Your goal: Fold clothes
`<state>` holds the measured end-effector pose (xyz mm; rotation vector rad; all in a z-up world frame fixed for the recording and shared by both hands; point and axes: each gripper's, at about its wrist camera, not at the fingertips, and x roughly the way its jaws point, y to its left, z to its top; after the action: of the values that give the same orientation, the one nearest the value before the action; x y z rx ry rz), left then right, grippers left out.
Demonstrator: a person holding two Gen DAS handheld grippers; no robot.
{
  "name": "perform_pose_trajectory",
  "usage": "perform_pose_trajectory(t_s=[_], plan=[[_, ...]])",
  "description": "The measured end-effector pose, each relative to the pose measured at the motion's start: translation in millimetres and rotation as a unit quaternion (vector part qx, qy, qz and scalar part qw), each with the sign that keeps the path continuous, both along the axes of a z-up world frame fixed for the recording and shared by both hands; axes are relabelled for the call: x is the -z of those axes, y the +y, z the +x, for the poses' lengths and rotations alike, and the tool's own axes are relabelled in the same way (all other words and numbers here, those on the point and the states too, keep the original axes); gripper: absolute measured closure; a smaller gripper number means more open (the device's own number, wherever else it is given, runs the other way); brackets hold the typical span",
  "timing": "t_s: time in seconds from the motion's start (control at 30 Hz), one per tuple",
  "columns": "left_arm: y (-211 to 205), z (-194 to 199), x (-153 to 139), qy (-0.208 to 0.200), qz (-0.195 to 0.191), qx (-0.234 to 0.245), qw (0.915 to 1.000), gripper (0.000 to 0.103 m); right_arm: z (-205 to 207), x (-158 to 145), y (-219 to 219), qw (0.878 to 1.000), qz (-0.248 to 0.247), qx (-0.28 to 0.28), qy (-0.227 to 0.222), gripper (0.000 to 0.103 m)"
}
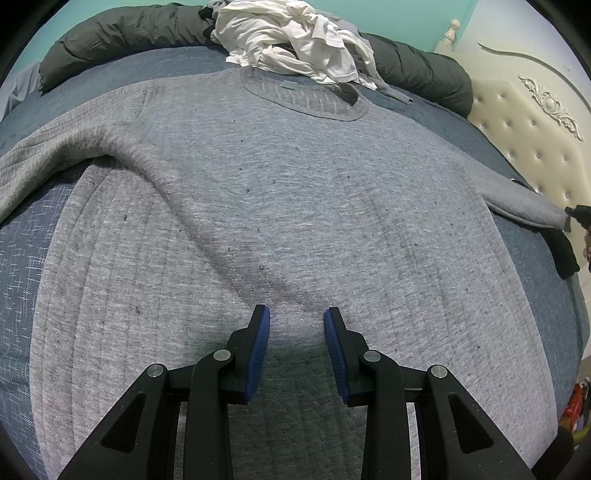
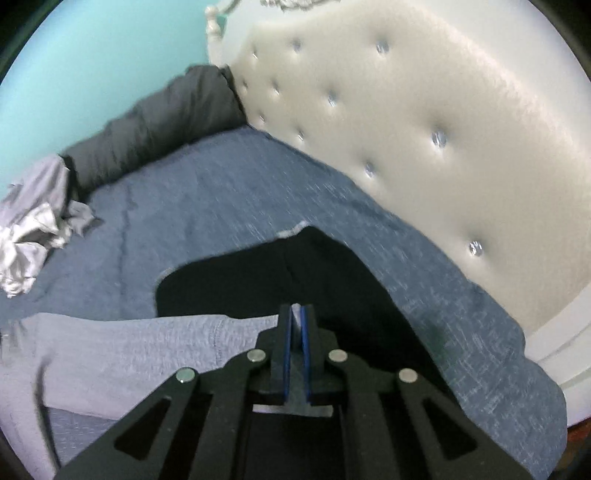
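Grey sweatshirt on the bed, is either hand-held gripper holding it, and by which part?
The right hand-held gripper pinches the grey quilted sweatshirt at its sleeve end. The left hand-held gripper is open above the hem, holding nothing.

My left hand-held gripper (image 1: 296,317) hovers over a grey sweatshirt (image 1: 280,206) spread flat on the bed (image 1: 22,258).

Its blue pads (image 1: 258,350) stand apart with nothing between them, above the near hem. The collar lies far, touching a white crumpled pile (image 1: 291,37). A dark duvet (image 1: 122,31) runs behind; a tufted headboard (image 1: 524,140) stands right.
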<state>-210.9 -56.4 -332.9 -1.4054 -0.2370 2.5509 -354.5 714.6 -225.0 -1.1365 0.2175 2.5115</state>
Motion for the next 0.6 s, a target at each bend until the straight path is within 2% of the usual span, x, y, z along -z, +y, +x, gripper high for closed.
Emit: perform_pose_trajectory(t_s=[0.1,0.23,0.3,0.4,0.6], plan=[[0.0,0.1,0.0,-0.001,0.000,0.000,1.0000,0.069,1.0,9.8,3.3,0.999,0.014,0.033,-0.012,0.095],[-1.1,0.3,-0.8,-0.002,0.002,0.000,1.0000,0.069,12.9,-2.0,-2.6,0.999,0.021,0.033,0.024,0.091],[-1.6,1.4,-1.3,-0.002,0.003,-0.001,1.0000,0.069,18.4,-11.0,-14.8,0.998,0.008,0.013,0.053,0.087],[-2.1,2.8,-2.1,-0.004,0.004,-0.002,1.0000,0.069,22.9,-13.9,-46.0,0.997,-0.027,-0.032,0.068,0.081],[-9.8,4.7,-5.4,-0.008,0.024,-0.012,0.9996,0.069,33.8,10.3,-157.2,0.980,-0.118,-0.146,0.069,0.075]])
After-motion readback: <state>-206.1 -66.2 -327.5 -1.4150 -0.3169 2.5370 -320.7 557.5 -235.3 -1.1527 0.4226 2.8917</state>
